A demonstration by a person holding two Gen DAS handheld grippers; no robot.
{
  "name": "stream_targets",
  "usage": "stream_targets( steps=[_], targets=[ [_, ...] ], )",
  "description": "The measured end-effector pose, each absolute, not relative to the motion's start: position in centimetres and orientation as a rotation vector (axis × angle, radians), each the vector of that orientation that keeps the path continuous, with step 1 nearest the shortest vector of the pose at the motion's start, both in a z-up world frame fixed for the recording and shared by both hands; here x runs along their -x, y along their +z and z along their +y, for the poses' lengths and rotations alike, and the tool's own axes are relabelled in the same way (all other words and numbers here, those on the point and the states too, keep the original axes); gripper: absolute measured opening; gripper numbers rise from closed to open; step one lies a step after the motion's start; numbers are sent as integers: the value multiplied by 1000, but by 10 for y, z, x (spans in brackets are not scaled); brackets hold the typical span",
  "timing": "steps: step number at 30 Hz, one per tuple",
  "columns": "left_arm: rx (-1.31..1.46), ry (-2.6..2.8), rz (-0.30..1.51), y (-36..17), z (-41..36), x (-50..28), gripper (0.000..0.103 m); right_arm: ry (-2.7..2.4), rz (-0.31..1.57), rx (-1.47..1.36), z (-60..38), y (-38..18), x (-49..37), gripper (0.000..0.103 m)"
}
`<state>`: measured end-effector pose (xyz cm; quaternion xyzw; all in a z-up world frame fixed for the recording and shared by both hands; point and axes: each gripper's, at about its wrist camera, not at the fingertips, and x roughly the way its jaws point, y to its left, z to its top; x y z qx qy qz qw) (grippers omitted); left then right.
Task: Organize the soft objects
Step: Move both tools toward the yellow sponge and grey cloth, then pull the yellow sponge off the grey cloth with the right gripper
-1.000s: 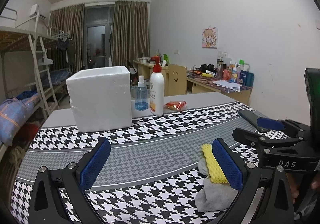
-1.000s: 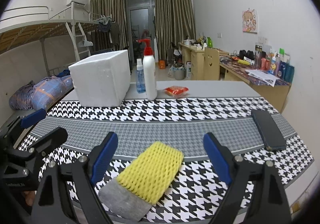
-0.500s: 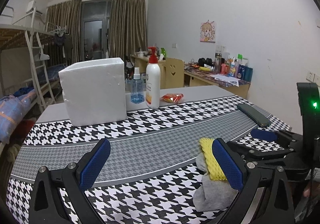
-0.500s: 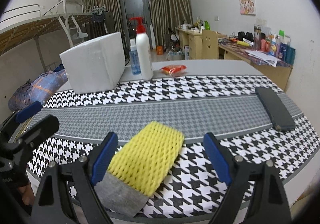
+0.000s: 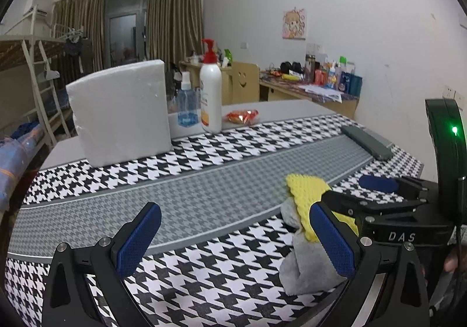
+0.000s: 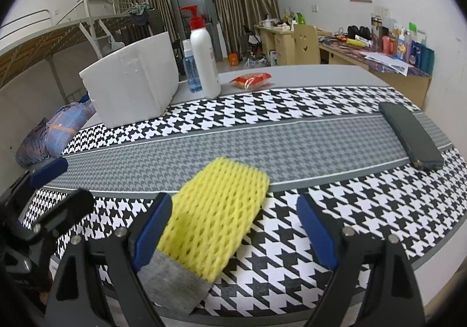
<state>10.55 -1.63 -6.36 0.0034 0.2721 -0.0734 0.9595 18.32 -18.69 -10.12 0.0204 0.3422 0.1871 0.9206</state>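
Note:
A yellow foam net sleeve (image 6: 216,216) lies on a grey cloth (image 6: 175,283) near the table's front edge. In the right wrist view it sits between my right gripper's open fingers, close against the left pad (image 6: 151,233). My right gripper (image 6: 233,233) is open. In the left wrist view the sleeve (image 5: 309,192) and grey cloth (image 5: 306,268) lie just right of my left gripper (image 5: 233,239), partly behind its right pad (image 5: 332,239). My left gripper is open and empty. The right gripper (image 5: 376,189) shows there at the sleeve.
A white foam box (image 5: 122,111) stands at the back left. A pump bottle (image 5: 210,93), a blue spray bottle (image 5: 186,105) and a red snack packet (image 5: 242,116) stand behind. A dark flat case (image 6: 411,134) lies at the right edge.
Both grippers have moved forward and lower toward the table. The right gripper has closed in on the sleeve, which now lies nearer its left pad. Jaws stay open.

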Motion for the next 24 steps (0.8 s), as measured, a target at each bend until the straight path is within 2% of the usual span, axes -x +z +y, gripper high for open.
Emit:
stream_targets(
  steps=[2,8,22,24],
  targets=[
    [-7,-155,560,-65,-16,-106,102,389,710,-44,-187,-103,-183,89],
    [-10,-165,579,-69,-19,-108,102,419,758,-45,-184,-111,-185,73],
    [-24,-199,609,-76,-31,-115,102,455,819,-75,-186,-120,-189,26],
    [-27,-205,613,-77,-34,-115,102,454,810,-79,-188,-118,-188,15]
  ],
)
